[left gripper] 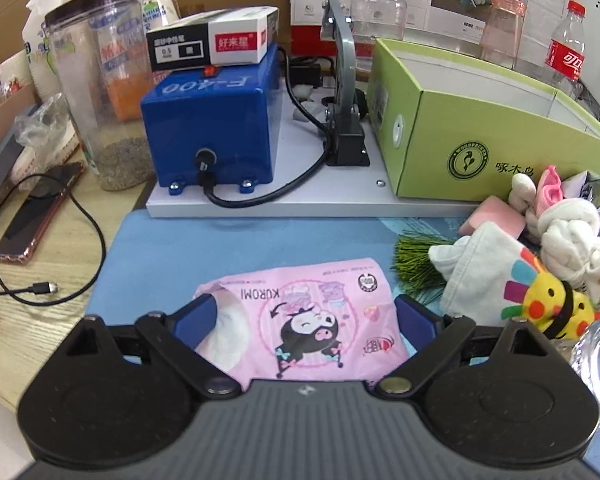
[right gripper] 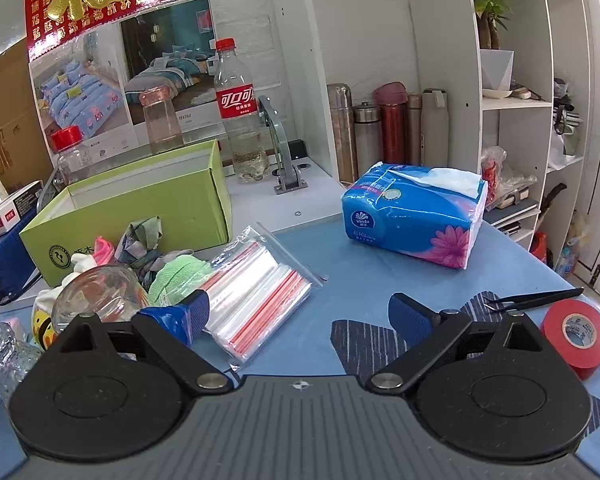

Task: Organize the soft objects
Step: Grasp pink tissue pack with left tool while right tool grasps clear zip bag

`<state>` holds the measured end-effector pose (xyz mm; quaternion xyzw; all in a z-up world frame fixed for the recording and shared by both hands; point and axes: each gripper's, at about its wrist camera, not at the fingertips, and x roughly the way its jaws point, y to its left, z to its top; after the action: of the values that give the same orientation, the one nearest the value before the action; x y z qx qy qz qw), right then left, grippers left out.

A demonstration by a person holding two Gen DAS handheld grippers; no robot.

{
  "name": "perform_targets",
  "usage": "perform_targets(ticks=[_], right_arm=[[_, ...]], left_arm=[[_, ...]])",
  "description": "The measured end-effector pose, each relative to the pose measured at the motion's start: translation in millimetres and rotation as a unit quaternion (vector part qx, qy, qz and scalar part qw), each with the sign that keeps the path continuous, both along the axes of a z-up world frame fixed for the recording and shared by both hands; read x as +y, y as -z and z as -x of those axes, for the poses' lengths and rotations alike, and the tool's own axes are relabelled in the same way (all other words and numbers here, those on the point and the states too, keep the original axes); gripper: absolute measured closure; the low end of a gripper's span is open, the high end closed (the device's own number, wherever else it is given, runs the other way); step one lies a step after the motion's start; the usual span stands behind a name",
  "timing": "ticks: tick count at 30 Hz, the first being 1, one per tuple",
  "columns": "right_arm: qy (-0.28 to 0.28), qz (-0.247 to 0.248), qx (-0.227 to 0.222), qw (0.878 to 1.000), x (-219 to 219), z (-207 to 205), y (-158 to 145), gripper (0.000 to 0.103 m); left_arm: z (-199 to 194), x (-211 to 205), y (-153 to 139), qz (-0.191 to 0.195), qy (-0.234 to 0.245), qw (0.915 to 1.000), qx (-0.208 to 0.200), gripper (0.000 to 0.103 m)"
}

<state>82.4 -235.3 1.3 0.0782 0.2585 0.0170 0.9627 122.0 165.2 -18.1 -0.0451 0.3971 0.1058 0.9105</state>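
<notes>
Left gripper (left gripper: 306, 318): jaws apart, one blue pad on each side of the pink pack (left gripper: 300, 316); whether the pads touch it I cannot tell.
Pink pack: flat on the blue mat (left gripper: 240, 240), print reading KUROMI, near the front edge of the surface.
Soft pile (left gripper: 540, 248): white cloths, a pink sponge, a yellow plush and a green sprig heaped at the mat's right side, in front of the green box (left gripper: 480, 132).
Green box: open-topped, at the back of the surface, just beside the pile; its inside is not visible.
Blue machine (left gripper: 212, 128): on a grey plate behind the mat, a small carton on top, black cable running from its front.
Jar (left gripper: 100, 92): clear, dark lid, grains at the bottom, left of the machine.
Phone (left gripper: 36, 220): on the wooden surface near the left edge, a cable beside it.
Right gripper (right gripper: 300, 316): jaws wide apart, holding nothing, above the mat.
Zip bags (right gripper: 256, 288): clear stack with red strips, just beside the right gripper's left pad.
Tissue pack (right gripper: 416, 212): blue, opened at the top, toward the mat's back right.
Red tape (right gripper: 576, 336): roll at the right edge, tweezers (right gripper: 536, 298) just behind it.
Glass jar (right gripper: 96, 296): lying by the pile, near the zip bags.
</notes>
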Motion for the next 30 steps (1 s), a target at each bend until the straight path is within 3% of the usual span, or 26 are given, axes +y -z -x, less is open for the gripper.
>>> perform_targets(ticks=[4, 7, 11, 13, 15, 20, 21, 23, 24, 28, 30], right_arm=[[-0.008, 0.012, 0.013, 1.0, -5, -9, 3, 0.019], [-0.027, 0.027, 0.027, 0.999, -6, -13, 6, 0.019], [-0.043, 0.065, 0.045, 0.996, -4, -11, 12, 0.019], [-0.05, 0.078, 0.058, 0.994, -3, -8, 14, 0.019], [-0.057, 0.086, 0.069, 0.992, -2, -6, 16, 0.019], [-0.07, 0.082, 0.103, 0.989, -2, -3, 19, 0.019], [-0.071, 0.083, 0.108, 0.988, -2, -2, 19, 0.019], [-0.066, 0.088, 0.116, 0.987, -3, -2, 20, 0.019], [-0.064, 0.092, 0.119, 0.987, -3, -2, 20, 0.019], [-0.053, 0.097, 0.127, 0.986, -7, -5, 22, 0.019], [-0.054, 0.091, 0.133, 0.985, -10, -8, 25, 0.019]], left_arm=[[6, -1, -6, -0.008, 0.067, 0.9975, -0.018, 0.009], [9, -3, -17, -0.037, 0.197, 0.9796, -0.004, 0.009], [14, -5, -24, -0.1, 0.361, 0.9268, 0.031, 0.009], [13, -5, -24, -0.148, 0.409, 0.8995, 0.047, 0.009], [8, -3, -21, -0.176, 0.442, 0.8772, 0.066, 0.009], [-20, 5, -8, -0.148, 0.526, 0.8278, 0.126, 0.009], [-25, 5, -5, -0.152, 0.534, 0.8214, 0.133, 0.009], [-38, 5, 0, -0.147, 0.545, 0.8124, 0.146, 0.009], [-44, 7, 1, -0.13, 0.547, 0.8126, 0.153, 0.009], [-65, 19, 6, -0.058, 0.527, 0.8287, 0.18, 0.009], [-63, 25, 7, -0.044, 0.515, 0.8402, 0.164, 0.009]])
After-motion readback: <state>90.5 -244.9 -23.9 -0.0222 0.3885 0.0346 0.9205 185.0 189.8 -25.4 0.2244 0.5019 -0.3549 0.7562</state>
